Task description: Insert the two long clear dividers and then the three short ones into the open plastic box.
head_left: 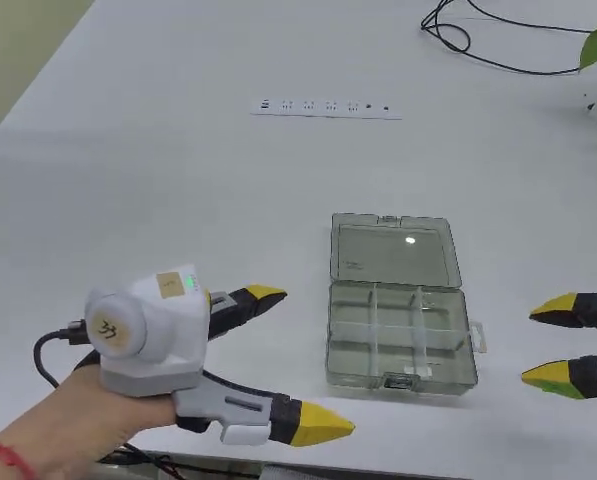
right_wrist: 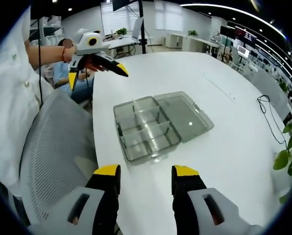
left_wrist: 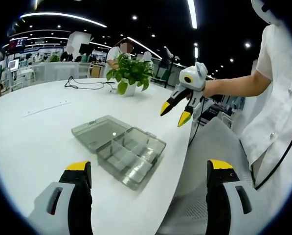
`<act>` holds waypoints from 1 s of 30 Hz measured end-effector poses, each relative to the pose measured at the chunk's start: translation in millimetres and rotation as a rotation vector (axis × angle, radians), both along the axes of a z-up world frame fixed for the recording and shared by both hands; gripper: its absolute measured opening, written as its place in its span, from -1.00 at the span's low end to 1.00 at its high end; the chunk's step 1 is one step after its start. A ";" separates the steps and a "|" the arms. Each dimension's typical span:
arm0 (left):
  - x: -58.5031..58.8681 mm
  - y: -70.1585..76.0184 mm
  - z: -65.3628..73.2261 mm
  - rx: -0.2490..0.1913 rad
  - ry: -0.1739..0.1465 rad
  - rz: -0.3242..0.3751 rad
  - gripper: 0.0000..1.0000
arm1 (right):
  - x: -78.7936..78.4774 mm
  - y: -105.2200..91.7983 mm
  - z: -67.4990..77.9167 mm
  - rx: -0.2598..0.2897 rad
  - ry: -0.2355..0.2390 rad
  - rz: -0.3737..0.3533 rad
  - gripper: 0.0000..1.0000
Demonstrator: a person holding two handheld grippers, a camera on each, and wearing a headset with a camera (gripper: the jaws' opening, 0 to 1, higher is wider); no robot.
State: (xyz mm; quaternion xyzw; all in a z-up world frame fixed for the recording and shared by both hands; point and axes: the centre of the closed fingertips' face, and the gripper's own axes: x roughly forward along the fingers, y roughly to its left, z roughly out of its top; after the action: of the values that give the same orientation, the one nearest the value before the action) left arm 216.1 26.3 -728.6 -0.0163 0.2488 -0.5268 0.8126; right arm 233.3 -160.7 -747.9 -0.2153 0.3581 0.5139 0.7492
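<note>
The open clear plastic box (head_left: pixel 402 345) lies on the white table, its lid (head_left: pixel 393 250) folded flat away from me. Clear dividers (head_left: pixel 418 330) stand inside it and split it into several compartments. My left gripper (head_left: pixel 303 360) hovers open and empty left of the box, near the table's front edge. At the right edge of the head view my right gripper (head_left: pixel 540 345) is open and empty, just right of the box. The left gripper view shows its own jaws (left_wrist: pixel 148 166) wide apart, the box (left_wrist: pixel 131 156) ahead and the right gripper (left_wrist: pixel 174 113) beyond. The right gripper view has the box (right_wrist: pixel 146 129) ahead of its gripper (right_wrist: pixel 146 171), with the left gripper (right_wrist: pixel 97 76) farther off.
A white power strip (head_left: pixel 326 107) lies at the back of the table, with black cables (head_left: pixel 458 35) and a potted plant (left_wrist: pixel 128 73) at the far right. A grey mesh chair (right_wrist: pixel 57 156) stands at the table's near edge. People sit in the office behind.
</note>
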 end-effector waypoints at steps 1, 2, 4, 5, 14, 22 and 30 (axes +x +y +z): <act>0.1 0.4 -0.3 0.003 0.000 -0.001 1.00 | -1.4 -2.0 -1.0 0.006 0.001 -0.010 -0.12; 0.1 0.8 -0.5 0.005 0.000 -0.001 1.00 | -2.6 -3.8 -1.8 0.010 0.000 -0.018 -0.08; 0.0 1.7 -0.9 0.010 0.001 -0.003 1.00 | -5.3 -8.9 -4.9 0.015 0.006 -0.046 -0.03; -0.1 2.2 -0.7 0.013 -0.001 -0.004 1.00 | -7.2 -11.1 -6.1 0.019 0.003 -0.053 0.01; -4.9 3.1 -1.1 0.031 -0.001 -0.014 1.00 | -17.8 -26.4 -17.0 0.030 0.005 -0.123 0.17; -9.1 4.1 -3.5 0.041 0.001 -0.014 1.00 | -18.3 -29.7 -13.8 0.059 -0.010 -0.169 0.31; -10.0 5.9 -4.2 0.041 -0.001 -0.007 1.00 | -20.9 -28.6 -13.4 0.069 -0.016 -0.171 0.39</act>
State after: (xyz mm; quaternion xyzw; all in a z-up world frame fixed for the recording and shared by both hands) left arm 206.1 32.2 -732.8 0.0017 0.2593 -0.5242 0.8112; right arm 212.4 -189.3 -761.3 -0.1620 0.3514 0.4583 0.8001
